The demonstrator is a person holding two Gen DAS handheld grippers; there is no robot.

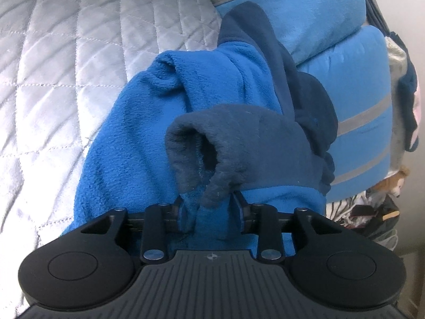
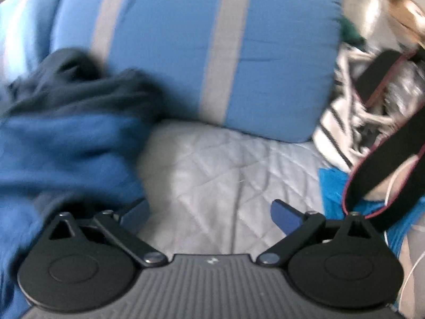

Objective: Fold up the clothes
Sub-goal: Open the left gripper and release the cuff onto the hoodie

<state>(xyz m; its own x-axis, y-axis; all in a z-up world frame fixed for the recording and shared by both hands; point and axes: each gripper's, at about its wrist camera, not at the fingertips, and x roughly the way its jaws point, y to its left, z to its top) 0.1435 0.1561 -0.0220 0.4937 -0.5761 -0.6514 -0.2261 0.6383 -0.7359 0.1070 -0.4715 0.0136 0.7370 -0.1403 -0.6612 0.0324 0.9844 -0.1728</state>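
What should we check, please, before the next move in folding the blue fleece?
1. Fleece garment lies on the quilted bed cover: ok.
2. Left hand-held gripper has fleece between its fingers: ok; firm pinch: cannot tell.
3. Right hand-held gripper empty, jaws wide apart: ok.
4. Garment flat enough for folding: not ok, bunched, dark lining turned out.
5. Bare cover ahead of the right hand-held gripper for laying it out: ok.
6. Striped blue cushion clear of the garment: not ok, fleece leans against it.

Bright glare on quilt (image 1: 47,85) at left, right view motion-blurred, fisheye edges dark
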